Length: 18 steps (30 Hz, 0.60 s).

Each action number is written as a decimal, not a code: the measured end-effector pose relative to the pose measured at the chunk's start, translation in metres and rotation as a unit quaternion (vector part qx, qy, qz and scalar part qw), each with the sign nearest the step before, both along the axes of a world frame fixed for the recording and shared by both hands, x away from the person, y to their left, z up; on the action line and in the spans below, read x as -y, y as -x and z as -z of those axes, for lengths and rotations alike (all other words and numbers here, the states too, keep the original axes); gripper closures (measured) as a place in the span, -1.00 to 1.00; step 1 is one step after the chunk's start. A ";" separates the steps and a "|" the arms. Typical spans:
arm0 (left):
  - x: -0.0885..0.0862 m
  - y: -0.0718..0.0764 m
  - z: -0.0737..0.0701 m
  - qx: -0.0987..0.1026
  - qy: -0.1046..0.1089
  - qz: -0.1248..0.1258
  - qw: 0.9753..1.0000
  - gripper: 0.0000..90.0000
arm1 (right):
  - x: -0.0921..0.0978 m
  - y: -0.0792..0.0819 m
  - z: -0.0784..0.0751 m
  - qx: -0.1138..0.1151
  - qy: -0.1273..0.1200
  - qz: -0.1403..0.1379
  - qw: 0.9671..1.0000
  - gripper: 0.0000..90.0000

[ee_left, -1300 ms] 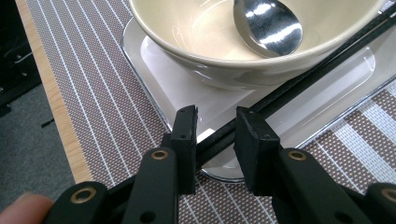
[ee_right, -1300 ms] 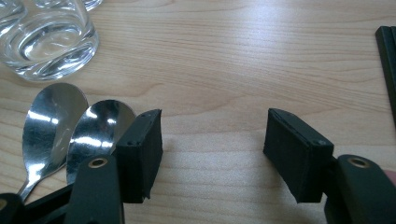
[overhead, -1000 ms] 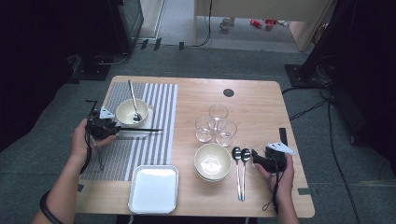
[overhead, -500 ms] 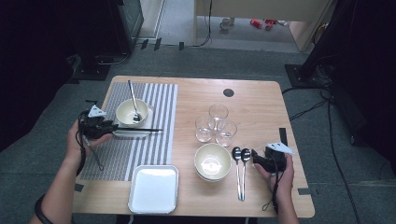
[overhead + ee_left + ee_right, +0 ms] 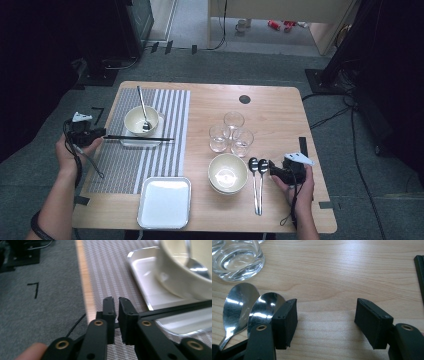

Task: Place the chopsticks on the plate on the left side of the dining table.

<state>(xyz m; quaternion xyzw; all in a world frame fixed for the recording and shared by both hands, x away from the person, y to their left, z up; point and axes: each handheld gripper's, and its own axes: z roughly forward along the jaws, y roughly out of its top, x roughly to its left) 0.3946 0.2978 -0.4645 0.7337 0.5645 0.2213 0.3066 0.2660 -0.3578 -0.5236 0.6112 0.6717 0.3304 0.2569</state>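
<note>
my left gripper [image 5: 95, 134] sits off the left edge of the striped placemat [image 5: 125, 165], and in the left gripper view its jaws are nearly pressed together with just a thin slit between them. i cannot tell from here whether they are really pinching the black chopsticks [image 5: 142, 138]: the near end of the chopsticks [image 5: 175, 310] runs in right beside the right-hand jaw rather than plainly between the two. the chopsticks lie across the small white tray [image 5: 150, 142], just in front of the cream bowl [image 5: 140, 120] that holds a spoon [image 5: 144, 111].

my right gripper [image 5: 274, 170] rests low over the wooden table [image 5: 280, 115] with its jaws spread wide and nothing between them, just beside the two steel spoons [image 5: 258, 172], right of the stacked bowls [image 5: 227, 172]. the three glasses [image 5: 231, 132] stand a little further back.

i judge the step is squaring the chopsticks on the tray. to do it well i would keep the left gripper level, move slowly so the tips don't swing into the bowl, and check the ends sit even before backing away. next the right gripper should straddle one spoon handle, not both.
</note>
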 end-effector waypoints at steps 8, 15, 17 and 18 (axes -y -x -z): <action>-0.014 0.002 0.010 -0.017 0.006 -0.032 0.999 0.92 | 0.000 0.000 0.000 -0.001 0.002 0.000 1.000 -0.23; -0.012 0.000 0.016 -0.030 0.007 -0.027 0.999 0.90 | -0.001 0.000 0.000 -0.001 0.002 0.000 1.000 -0.23; -0.010 -0.001 0.016 -0.034 0.005 -0.025 0.999 0.90 | 0.000 0.000 0.000 -0.001 0.001 -0.001 1.000 -0.24; -0.009 -0.001 0.017 -0.033 0.004 -0.024 0.999 0.89 | 0.000 0.000 0.000 -0.001 0.001 0.000 1.000 -0.23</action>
